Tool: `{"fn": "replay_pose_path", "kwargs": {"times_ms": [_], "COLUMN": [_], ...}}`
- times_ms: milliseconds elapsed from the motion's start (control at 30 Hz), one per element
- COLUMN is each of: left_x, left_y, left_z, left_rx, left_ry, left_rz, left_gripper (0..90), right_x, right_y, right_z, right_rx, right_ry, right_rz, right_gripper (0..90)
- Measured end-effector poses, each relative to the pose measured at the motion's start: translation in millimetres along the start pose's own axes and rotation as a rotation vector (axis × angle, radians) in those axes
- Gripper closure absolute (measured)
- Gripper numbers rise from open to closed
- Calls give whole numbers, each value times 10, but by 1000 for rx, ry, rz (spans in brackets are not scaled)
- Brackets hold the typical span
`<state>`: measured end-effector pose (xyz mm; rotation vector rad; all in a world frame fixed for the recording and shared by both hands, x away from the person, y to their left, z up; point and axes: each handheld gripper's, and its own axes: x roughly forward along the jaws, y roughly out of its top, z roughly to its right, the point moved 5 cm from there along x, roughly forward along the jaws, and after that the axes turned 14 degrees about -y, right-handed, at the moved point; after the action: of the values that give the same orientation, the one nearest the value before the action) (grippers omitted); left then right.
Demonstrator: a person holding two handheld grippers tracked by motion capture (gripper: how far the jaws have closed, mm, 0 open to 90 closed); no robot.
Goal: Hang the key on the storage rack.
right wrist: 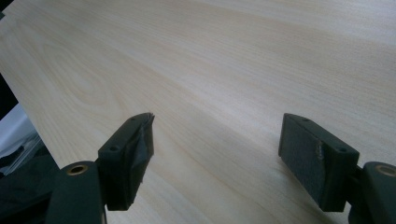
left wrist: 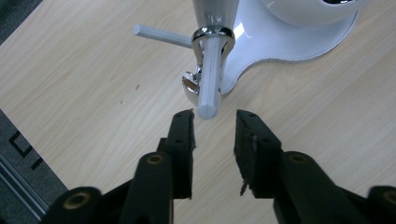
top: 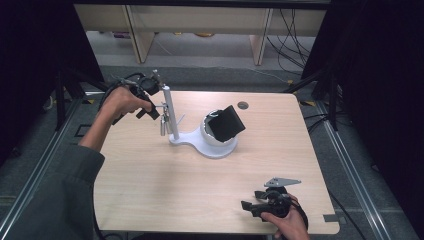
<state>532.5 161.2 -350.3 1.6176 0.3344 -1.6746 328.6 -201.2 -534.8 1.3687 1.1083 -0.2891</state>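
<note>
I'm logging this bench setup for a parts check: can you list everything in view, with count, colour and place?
Table: one, light wood, centre of the high view.
Stand: one, white, upright post on a curved base, mid-table.
Peg: one, white, sticking out of the post through a chrome ring, just ahead of the left jaws.
Bowl: one, white, on the base.
Black block: one, tilted in the bowl.
Hole: one, dark, far table edge.
Left gripper: one, black, jaws apart, nothing between the pads.
Right gripper: one, black, jaws wide apart over bare table.
</note>
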Motion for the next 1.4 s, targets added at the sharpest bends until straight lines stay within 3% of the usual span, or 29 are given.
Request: {"fn": "replay_pose_path", "kwargs": {"times_ms": [33,133,167,333,533,567,633,667,1000,1033,1167,1200,1400], "left_x": [-2,-14,-21,-46,-48,-45,-29,-9,174,194,259,273,376], "left_y": [-11,-48,-76,-178,-337,-386,-433,-448,-644,-673,-755,-779,-914], "left_z": [3,6,1,15,131,176,229,258,346,359,417,427,563], "left_rx": [-5,-11,-29,-63,-48,-43,-26,-30,-21,-14,-12,1,29], "left_ry": [-1,-2,2,-20,-40,-36,-50,-57,-81,-90,-106,-109,-135], "left_rz": [2,11,38,71,96,104,108,133,141,141,169,165,182], "left_gripper": [627,539,500,427,342,325,301,295,246,243,235,234,225], "right_x": [16,12,12,12,21,24,17,12,10,17,8,16,15], "right_y": [9,7,8,7,5,14,7,5,12,15,17,13,12], "right_z": [16,3,2,3,2,20,0,-2,1,-5,10,-7,-6], "right_rx": [-20,-4,-3,-7,-2,-41,-27,-23,-27,-9,-15,-3,-22], "right_ry": [-2,8,8,8,19,4,10,7,-3,13,2,18,3], "right_rz": [19,17,18,18,12,23,11,7,13,13,11,15,9], "right_gripper": [273,273,274,273,273,273,273,273,273,273,273,273,273]}}
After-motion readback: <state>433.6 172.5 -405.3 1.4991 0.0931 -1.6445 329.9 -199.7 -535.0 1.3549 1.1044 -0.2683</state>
